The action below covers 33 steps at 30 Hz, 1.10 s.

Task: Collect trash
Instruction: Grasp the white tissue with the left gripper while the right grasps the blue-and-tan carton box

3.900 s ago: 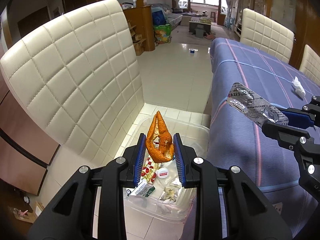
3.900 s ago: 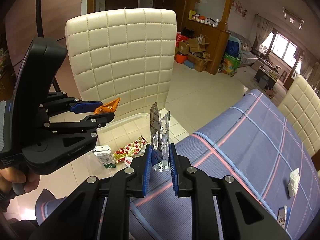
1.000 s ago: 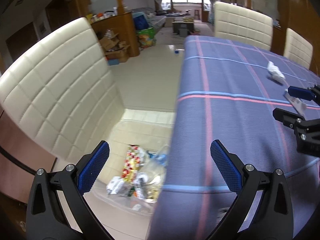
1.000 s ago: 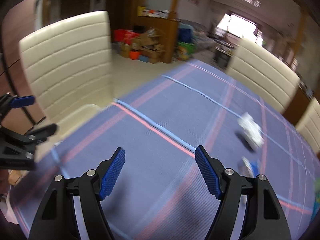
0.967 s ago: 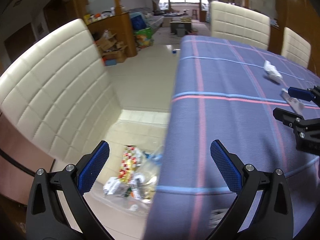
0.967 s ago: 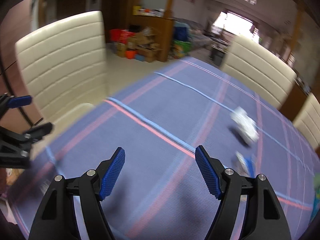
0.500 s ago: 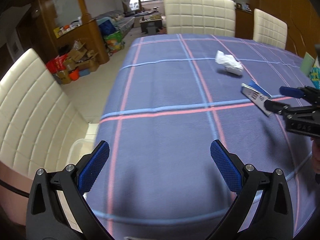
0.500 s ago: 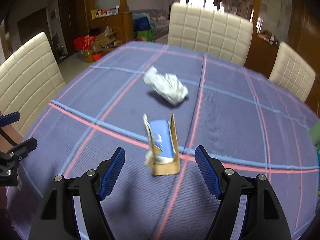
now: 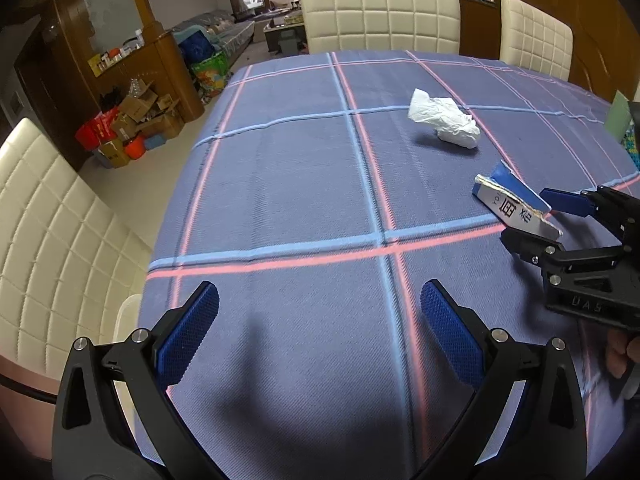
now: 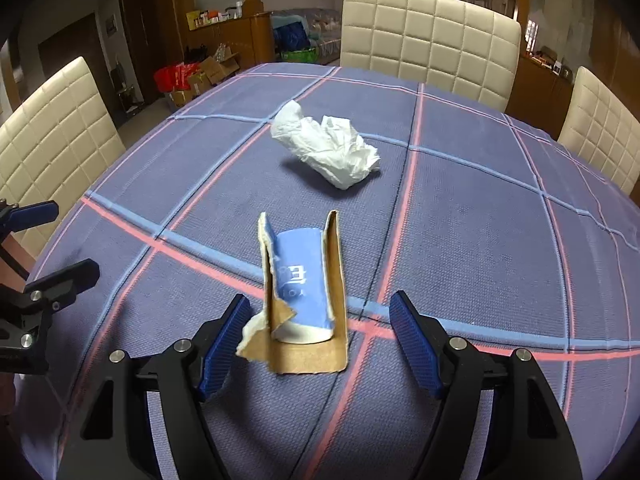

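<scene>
A torn cardboard box [image 10: 304,292] with a blue and white printed outside lies open on the blue plaid tablecloth [image 9: 300,160]. My right gripper [image 10: 320,332] straddles it and its jaws are closing. The box sits between the blue pads [image 10: 412,344], which do not press on it. In the left wrist view the same box [image 9: 512,204] shows between the right gripper's [image 9: 528,216] fingers. A crumpled white tissue [image 10: 326,150] lies farther back on the cloth. My left gripper [image 9: 320,312] hangs open over bare cloth, with nothing between its fingers.
Cream quilted chairs [image 10: 428,36] ring the table, one close at the left [image 9: 48,240]. The rim of a clear plastic bin [image 9: 124,316] peeks out beside that chair. A green object [image 9: 620,116] sits at the table's right edge. Boxes and bags [image 9: 128,128] clutter the floor beyond.
Both grippers swung from the bin side over the table. The right gripper came up to the torn box and its jaws narrowed around it. The left stayed open.
</scene>
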Motion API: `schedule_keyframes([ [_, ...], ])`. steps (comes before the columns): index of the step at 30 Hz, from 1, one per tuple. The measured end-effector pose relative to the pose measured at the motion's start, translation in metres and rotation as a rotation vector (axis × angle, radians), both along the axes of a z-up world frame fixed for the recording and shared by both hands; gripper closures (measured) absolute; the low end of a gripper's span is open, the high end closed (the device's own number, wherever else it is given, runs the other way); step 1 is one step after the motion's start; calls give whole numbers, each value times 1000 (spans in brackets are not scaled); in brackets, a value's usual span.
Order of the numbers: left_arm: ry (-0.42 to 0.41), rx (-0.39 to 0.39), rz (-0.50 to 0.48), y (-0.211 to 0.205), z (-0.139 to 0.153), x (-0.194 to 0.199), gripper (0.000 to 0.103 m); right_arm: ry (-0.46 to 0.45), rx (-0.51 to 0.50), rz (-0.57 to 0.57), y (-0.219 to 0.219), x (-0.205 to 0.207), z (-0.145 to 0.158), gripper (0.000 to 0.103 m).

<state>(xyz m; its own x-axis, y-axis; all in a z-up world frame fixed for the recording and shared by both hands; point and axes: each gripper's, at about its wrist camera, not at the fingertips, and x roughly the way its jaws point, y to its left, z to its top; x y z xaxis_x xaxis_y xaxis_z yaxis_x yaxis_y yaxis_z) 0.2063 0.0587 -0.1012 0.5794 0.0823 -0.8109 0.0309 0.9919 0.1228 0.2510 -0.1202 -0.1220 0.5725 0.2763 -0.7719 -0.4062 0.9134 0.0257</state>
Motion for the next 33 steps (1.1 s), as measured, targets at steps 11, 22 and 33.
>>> schedule_keyframes([
  [11, 8, -9, -104, -49, 1, 54, 3, -59, -38, -150, -37, 33, 20, 71],
  [22, 21, -67, -189, -86, 1, 133, 3, -22, 59, -237, -74, 76, 23, 71],
  [33, 43, -97, -248, -92, -16, 161, 36, -4, 27, -183, -53, 76, 8, 71],
])
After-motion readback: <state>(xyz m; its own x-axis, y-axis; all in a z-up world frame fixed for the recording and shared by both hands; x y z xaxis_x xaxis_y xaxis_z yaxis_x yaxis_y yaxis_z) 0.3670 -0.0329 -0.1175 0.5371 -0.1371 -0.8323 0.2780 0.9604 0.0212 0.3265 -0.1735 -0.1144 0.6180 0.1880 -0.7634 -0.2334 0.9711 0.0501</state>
